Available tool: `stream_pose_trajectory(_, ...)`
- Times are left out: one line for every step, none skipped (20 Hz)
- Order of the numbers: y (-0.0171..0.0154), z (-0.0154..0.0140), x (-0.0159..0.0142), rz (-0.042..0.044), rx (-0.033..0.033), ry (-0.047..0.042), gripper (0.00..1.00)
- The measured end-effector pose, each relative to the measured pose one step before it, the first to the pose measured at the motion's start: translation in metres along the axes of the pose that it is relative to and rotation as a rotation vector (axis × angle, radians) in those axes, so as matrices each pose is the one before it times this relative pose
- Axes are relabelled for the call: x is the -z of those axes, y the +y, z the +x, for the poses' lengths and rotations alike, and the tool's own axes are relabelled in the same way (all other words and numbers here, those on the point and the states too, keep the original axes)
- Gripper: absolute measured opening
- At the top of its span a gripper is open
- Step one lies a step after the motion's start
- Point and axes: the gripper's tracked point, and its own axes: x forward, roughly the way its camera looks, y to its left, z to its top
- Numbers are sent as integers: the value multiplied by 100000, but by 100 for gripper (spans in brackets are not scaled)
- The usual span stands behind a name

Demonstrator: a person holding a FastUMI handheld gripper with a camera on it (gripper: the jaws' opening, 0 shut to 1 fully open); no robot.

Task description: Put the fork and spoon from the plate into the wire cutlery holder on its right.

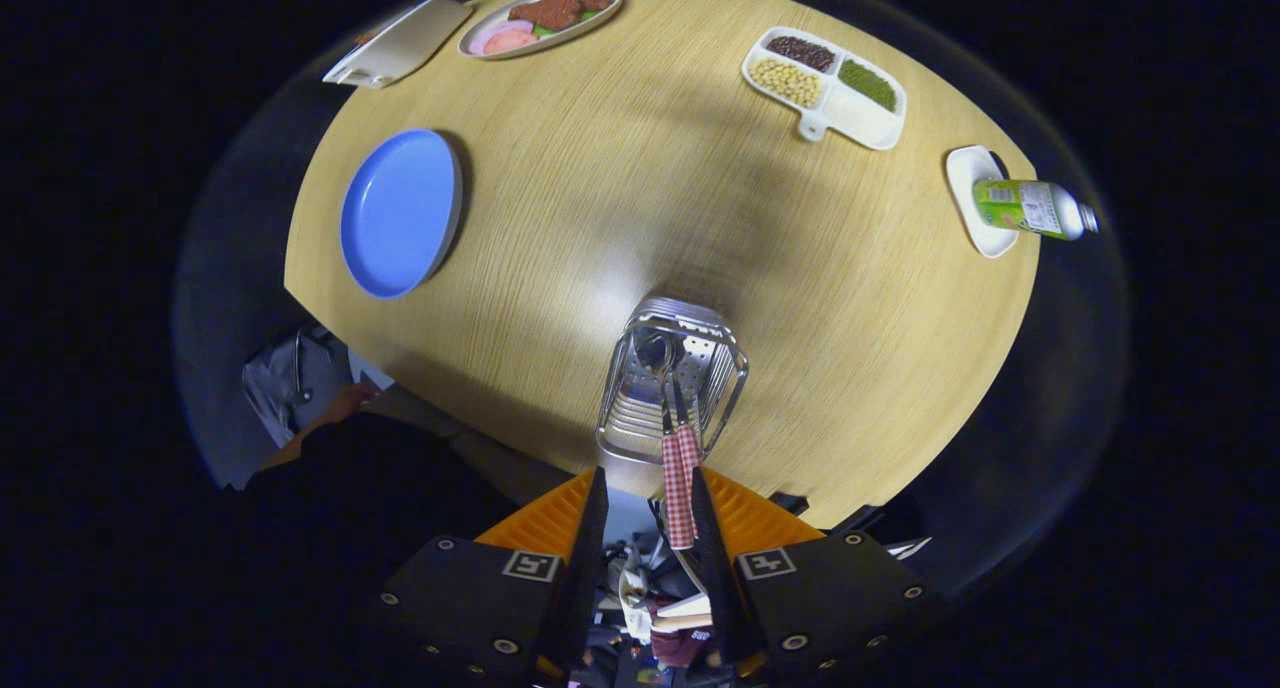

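Gripper (648, 508): fingers parted, nothing clasped. One wire cutlery holder (672, 383) is set just ahead at 12 o'clock; two checked-handled utensils (680, 478), taken as fork and spoon, are stood inside. One blue plate (398, 213) is laid at 10 o'clock on the table (640, 168).

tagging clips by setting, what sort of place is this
Probably a staged dining table: a wooden tabletop holds a blue plate, a tray of food and a wire cutlery holder. The gripper is open above the holder, with red-checked cutlery handles between its fingers.
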Motion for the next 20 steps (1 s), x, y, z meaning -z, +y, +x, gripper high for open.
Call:
stream_pose_trajectory(-100, -651, -769, 2995, -753, -7325, 53)
stream_pose_trajectory(-142, -522, -610, 3367, -307, -6324, 54)
stream_pose_trajectory(-4, -567, -898, 2513, -460, -7733, 55)
stream_pose_trajectory(-28, -372, -921, 876, -98, -7470, 56)
stream_pose_trajectory(-96, -553, -546, -223, 1048, -6126, 59)
stream_pose_trajectory(-60, -456, -434, 72, 591, -7522, 59)
stream_pose_trajectory(78, -243, -573, 962, 911, -5758, 61)
stream_pose_trajectory(246, -391, -456, 1614, 179, -6267, 63)
stream_pose_trajectory(129, -445, -654, 1169, 517, -6503, 68)
stream_pose_trajectory(-189, -487, -735, 662, 1387, -6837, 73)
stream_pose_trajectory(-117, -398, -937, 443, 1784, -7366, 77)
stream_pose_trajectory(-242, -611, -863, 452, 1817, -6864, 80)
stream_pose_trajectory(5, -646, -854, 386, 1367, -6666, 85)
stream_pose_trajectory(-15, -698, -1138, 676, 1626, -6652, 88)
stream_pose_trajectory(-198, -675, -1007, 744, 1650, -6082, 91)
stream_pose_trajectory(-90, -492, -1092, 1234, 1674, -6765, 92)
stream_pose_trajectory(-479, -292, -1285, 1275, 3489, -7179, 94)
stream_pose_trajectory(-587, -594, -1627, 597, 3353, -7277, 95)
stream_pose_trajectory(-410, -584, -1478, -101, 3425, -7388, 97)
stream_pose_trajectory(-625, -668, -1427, -625, 2941, -6908, 97)
